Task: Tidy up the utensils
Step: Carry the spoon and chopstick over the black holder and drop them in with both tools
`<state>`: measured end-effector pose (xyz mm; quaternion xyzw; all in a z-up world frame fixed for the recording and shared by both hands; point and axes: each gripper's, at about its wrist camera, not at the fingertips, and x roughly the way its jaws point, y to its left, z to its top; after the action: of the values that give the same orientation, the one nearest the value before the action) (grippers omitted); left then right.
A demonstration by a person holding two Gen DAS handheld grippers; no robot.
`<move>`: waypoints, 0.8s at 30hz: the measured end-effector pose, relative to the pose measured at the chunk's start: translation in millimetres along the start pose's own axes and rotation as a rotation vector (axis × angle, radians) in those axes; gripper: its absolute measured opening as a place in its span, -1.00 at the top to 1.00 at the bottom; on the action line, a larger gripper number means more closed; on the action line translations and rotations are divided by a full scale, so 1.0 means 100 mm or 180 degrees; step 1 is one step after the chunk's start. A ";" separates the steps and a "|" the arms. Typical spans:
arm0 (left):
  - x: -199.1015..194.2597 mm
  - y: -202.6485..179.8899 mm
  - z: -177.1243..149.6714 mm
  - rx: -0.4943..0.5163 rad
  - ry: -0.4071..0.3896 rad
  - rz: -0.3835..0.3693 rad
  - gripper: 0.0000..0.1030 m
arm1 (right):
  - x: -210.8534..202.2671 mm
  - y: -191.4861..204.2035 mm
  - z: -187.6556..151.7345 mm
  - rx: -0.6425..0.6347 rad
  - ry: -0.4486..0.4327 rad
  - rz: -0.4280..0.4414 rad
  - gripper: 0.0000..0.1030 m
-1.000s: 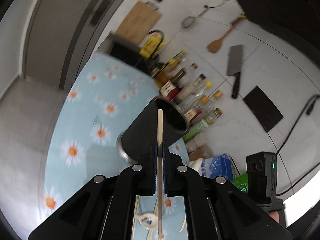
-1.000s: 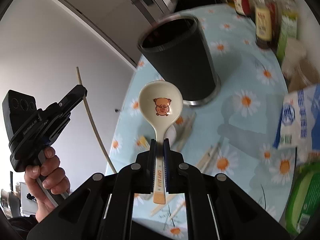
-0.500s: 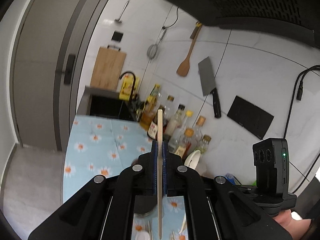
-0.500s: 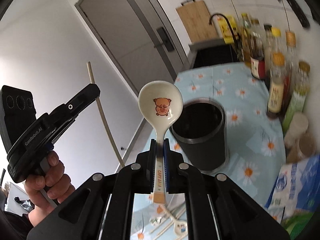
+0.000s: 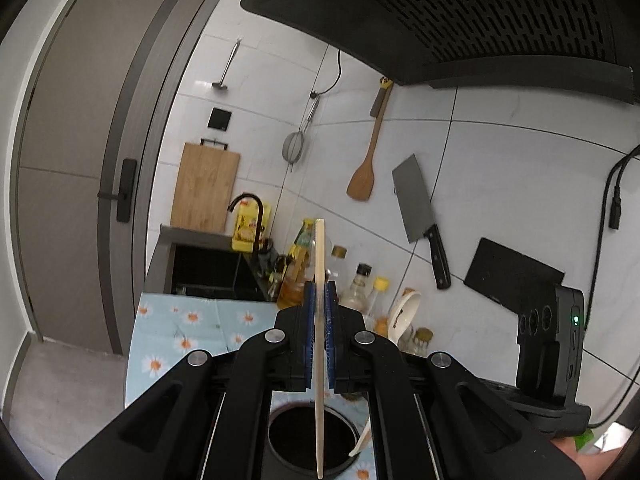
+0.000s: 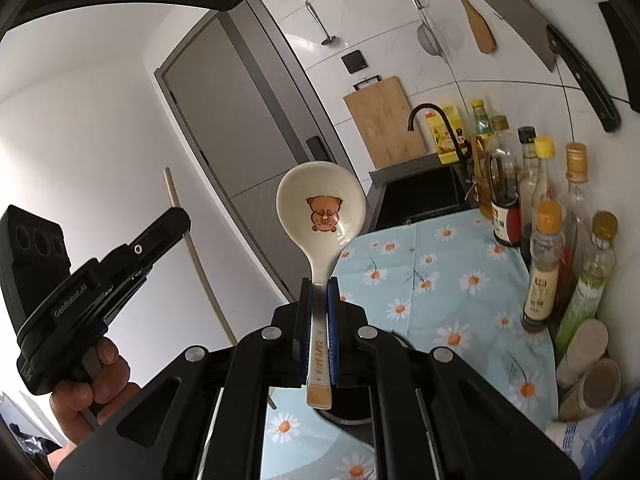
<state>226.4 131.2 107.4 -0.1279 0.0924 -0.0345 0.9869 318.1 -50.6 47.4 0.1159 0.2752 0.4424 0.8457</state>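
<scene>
Ceramic spoon (image 6: 320, 216) glossy, round-bowled; wooden chopstick (image 5: 319, 320) slender

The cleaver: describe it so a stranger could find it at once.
Start at the white tiled wall beneath the black range hood. A row of tools hangs there, and the cleaver is to the right of the wooden spatula. It alone has a broad grey rectangular blade with a black handle pointing down.
</scene>
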 end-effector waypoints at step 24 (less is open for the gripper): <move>0.62 0.20 -0.55 -0.0070 0.0316 0.0027 0.93 | 0.50 -0.25 -0.32 0.0034 0.0189 -0.0342 0.84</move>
<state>277.3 131.6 39.4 -0.1364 0.1423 -0.0357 0.9797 339.6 -26.4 -8.4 0.0923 0.3084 0.3981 0.8590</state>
